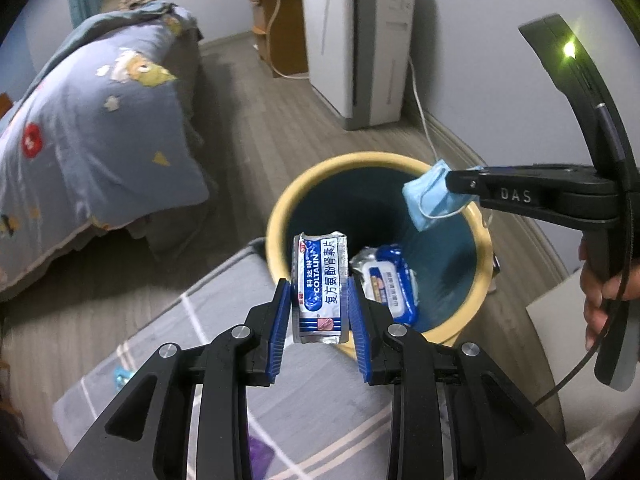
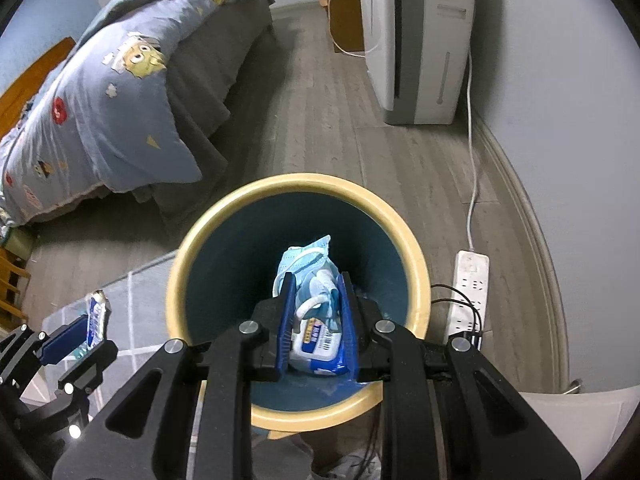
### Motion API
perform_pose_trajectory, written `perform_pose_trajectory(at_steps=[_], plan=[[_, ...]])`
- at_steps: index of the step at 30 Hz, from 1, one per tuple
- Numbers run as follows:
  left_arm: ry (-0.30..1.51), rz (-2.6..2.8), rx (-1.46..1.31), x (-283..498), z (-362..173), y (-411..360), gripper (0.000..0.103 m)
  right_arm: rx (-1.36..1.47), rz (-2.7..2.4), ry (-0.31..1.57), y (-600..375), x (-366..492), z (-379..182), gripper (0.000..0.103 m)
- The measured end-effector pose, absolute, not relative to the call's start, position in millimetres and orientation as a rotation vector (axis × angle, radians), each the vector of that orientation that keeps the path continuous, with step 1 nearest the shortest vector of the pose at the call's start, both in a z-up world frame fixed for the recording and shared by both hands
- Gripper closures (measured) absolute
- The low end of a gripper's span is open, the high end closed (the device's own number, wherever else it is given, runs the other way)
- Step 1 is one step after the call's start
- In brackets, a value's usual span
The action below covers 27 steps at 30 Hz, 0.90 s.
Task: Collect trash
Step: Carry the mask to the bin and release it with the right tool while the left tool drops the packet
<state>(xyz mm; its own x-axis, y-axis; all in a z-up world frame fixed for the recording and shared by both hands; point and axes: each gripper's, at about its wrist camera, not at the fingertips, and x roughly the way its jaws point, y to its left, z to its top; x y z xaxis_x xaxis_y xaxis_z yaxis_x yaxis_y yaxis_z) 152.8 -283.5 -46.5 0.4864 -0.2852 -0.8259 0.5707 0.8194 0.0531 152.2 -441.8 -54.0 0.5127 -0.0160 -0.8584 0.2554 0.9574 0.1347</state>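
A round bin with a yellow rim (image 1: 280,208) (image 2: 176,280) and dark blue inside stands on the floor. A blue wet-wipes pack (image 1: 390,280) (image 2: 316,350) lies in it. My left gripper (image 1: 320,292) is shut on a silver and blue medicine sachet (image 1: 320,292), held at the bin's near rim; the sachet also shows in the right wrist view (image 2: 96,316). My right gripper (image 2: 318,292) (image 1: 450,184) is shut on a crumpled blue face mask (image 1: 430,200) (image 2: 308,264), held over the bin's opening.
A bed with a blue patterned quilt (image 1: 92,128) (image 2: 100,112) stands at left. A grey checked rug (image 1: 224,340) lies under the bin's near side. A white air purifier (image 1: 360,40) (image 2: 424,40), a white cable and a power strip (image 2: 470,292) line the right wall.
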Motion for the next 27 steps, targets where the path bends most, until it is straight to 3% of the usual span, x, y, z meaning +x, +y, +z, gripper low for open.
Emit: perform_pose_trajectory(at_steps=[14, 16, 19, 22, 24, 25, 27], plan=[[0.947, -0.563, 0.315, 187, -79, -314, 0.072, 0.261, -0.178, 1.028, -455, 158, -73, 0.082], [0.942, -0.552, 0.310, 188, -80, -313, 0.063, 0.273, -0.173, 1.029, -455, 159, -73, 0.078], [0.933, -0.537, 0.301, 189, -80, -309, 0.040, 0.280, -0.175, 1.023, -455, 160, -72, 0.061], [0.928, -0.521, 0.291, 190, -79, -302, 0.030, 0.278, -0.185, 1.013, -454, 160, -69, 0.043], [0.916, -0.506, 0.287, 189, -77, -296, 0.019, 0.273, -0.199, 1.003, -454, 159, -67, 0.013], [0.904, -0.490, 0.285, 187, -74, -291, 0.011, 0.264, -0.210, 0.996, -454, 159, -65, 0.007], [0.889, -0.462, 0.275, 184, -70, -282, 0.008, 0.249, -0.232, 0.986, -454, 158, -61, 0.006]])
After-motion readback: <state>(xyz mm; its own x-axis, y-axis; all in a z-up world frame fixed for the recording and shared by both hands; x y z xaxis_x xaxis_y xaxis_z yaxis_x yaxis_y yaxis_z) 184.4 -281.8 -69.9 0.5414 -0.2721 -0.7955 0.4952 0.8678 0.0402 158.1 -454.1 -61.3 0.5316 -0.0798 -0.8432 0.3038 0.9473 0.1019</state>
